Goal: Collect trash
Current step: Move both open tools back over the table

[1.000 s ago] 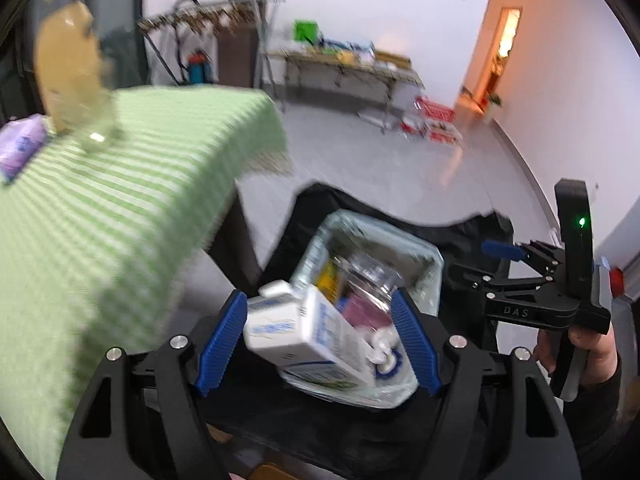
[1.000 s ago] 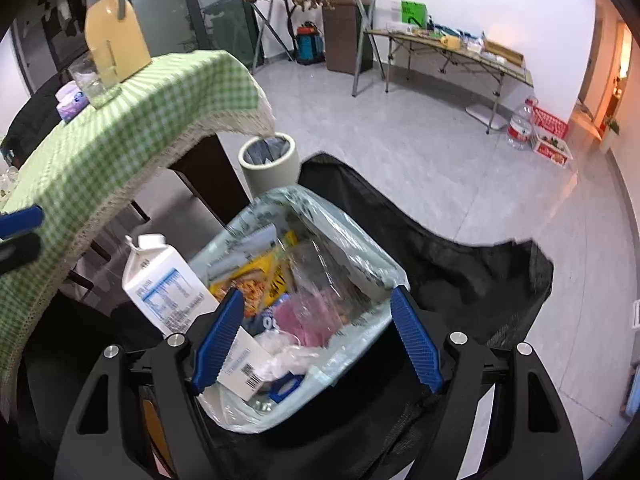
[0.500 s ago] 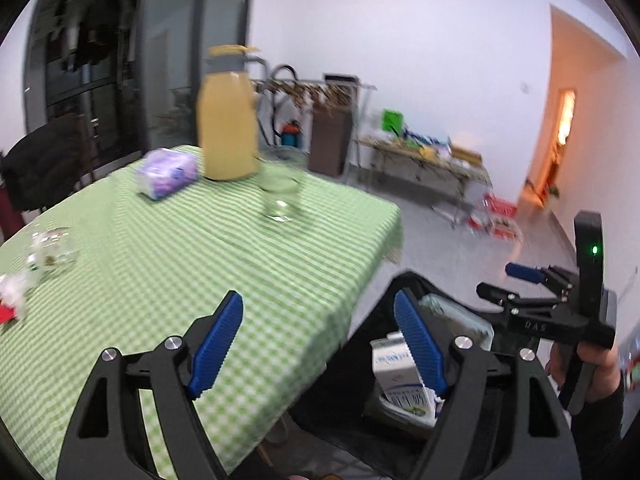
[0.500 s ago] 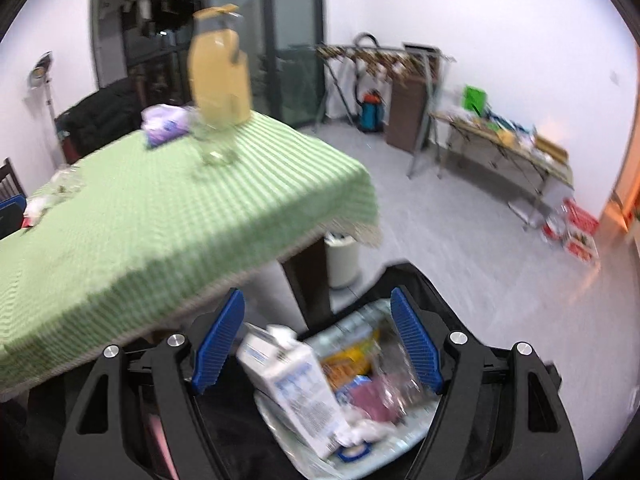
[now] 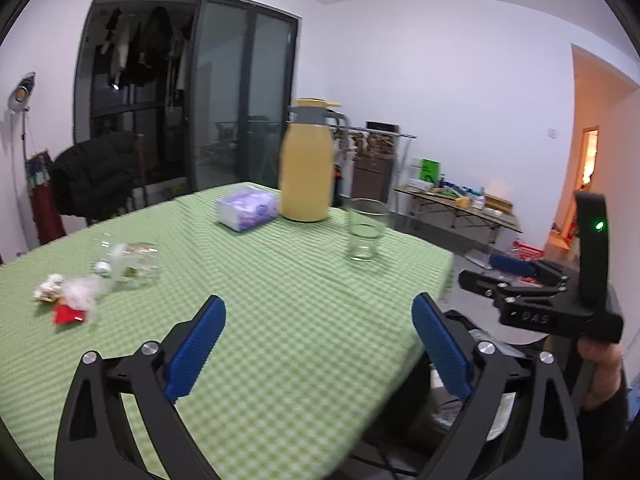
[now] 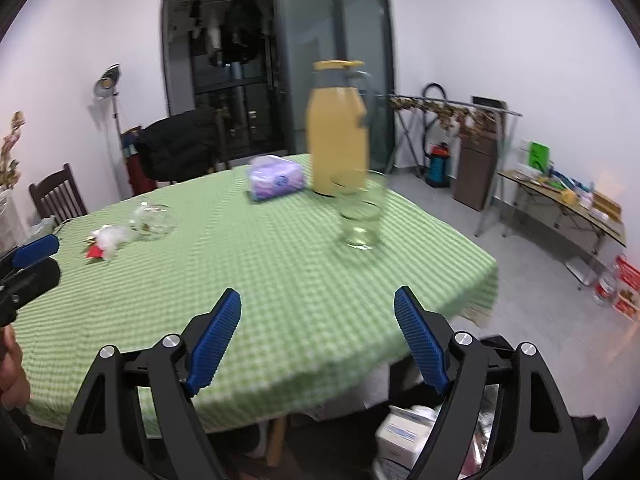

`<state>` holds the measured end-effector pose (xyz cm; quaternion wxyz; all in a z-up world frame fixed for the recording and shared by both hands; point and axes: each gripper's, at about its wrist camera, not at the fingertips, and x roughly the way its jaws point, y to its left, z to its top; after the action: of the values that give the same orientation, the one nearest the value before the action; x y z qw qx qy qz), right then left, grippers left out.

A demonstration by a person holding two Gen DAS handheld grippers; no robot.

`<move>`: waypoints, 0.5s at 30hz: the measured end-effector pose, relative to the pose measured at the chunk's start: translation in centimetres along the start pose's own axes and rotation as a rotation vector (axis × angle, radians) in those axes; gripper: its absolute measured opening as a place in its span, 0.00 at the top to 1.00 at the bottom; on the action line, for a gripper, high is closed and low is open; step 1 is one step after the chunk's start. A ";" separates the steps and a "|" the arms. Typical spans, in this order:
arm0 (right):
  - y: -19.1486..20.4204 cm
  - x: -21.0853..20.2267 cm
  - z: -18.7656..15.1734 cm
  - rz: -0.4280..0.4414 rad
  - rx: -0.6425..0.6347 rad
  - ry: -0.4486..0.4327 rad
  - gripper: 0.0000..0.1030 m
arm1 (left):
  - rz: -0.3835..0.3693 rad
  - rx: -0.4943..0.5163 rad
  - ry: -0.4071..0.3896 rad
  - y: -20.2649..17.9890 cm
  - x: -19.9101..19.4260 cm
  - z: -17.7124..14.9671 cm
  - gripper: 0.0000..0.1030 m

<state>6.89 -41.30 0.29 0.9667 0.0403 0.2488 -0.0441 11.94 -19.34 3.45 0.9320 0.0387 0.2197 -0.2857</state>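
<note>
Crumpled red and white wrappers and a clear plastic container lie on the far left of the green checked table. My left gripper hovers over the table's near side, its jaws opening with nothing between them. My right gripper is beside it near the table's right edge, jaws also opening and empty. Below that edge, a milk carton sits in the lined trash bag, mostly hidden by the fingers.
A yellow thermos jug, a drinking glass and a purple tissue pack stand at the table's far side. A chair with a black jacket is behind the table. A cluttered folding table stands at the right wall.
The left gripper let go of the milk carton, which stays in the bag. Both grippers rose from over the bag and swung to face the tabletop.
</note>
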 end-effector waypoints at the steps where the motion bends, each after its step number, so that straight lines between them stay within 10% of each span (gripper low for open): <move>1: 0.6 0.2 0.2 0.011 -0.011 -0.002 0.26 | 0.020 0.001 0.005 1.0 -0.1 0.0 0.10; 15: 11.1 7.4 3.5 0.156 -0.150 0.031 0.26 | 0.237 -0.111 0.111 19.0 1.4 -1.9 0.10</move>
<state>16.16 -31.09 0.37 0.9635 -0.0122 0.2624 0.0507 22.67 -3.82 0.12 0.9463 0.0283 0.2805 -0.1584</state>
